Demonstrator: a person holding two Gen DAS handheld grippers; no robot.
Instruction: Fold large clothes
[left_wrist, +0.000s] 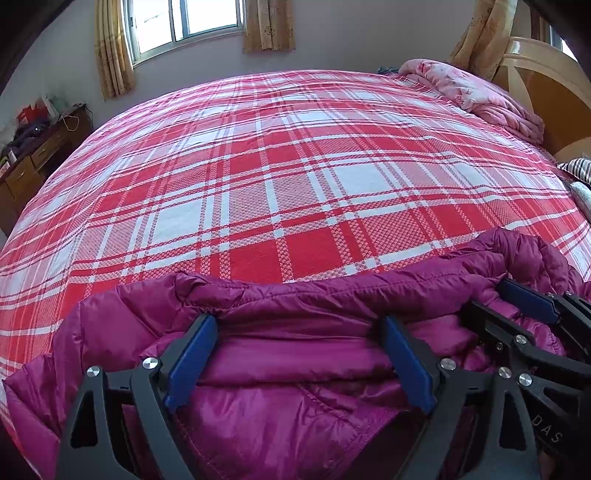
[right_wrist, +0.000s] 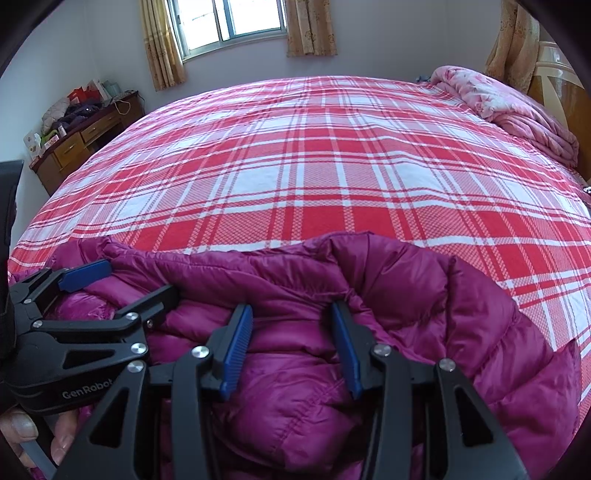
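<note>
Plaid bed (left_wrist: 295, 166): both grippers angled down; left gripper (left_wrist: 299, 325) wide, right gripper (right_wrist: 291, 314) half-open, seemingly astride jacket (right_wrist: 295, 387).

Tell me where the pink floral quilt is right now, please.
The pink floral quilt lies bunched at the far right of the plaid bed, against the wooden headboard, well apart from the purple jacket.

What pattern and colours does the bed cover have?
The bed cover is plaid, red and white checks with stripes. The right wrist view shows it best.
</note>
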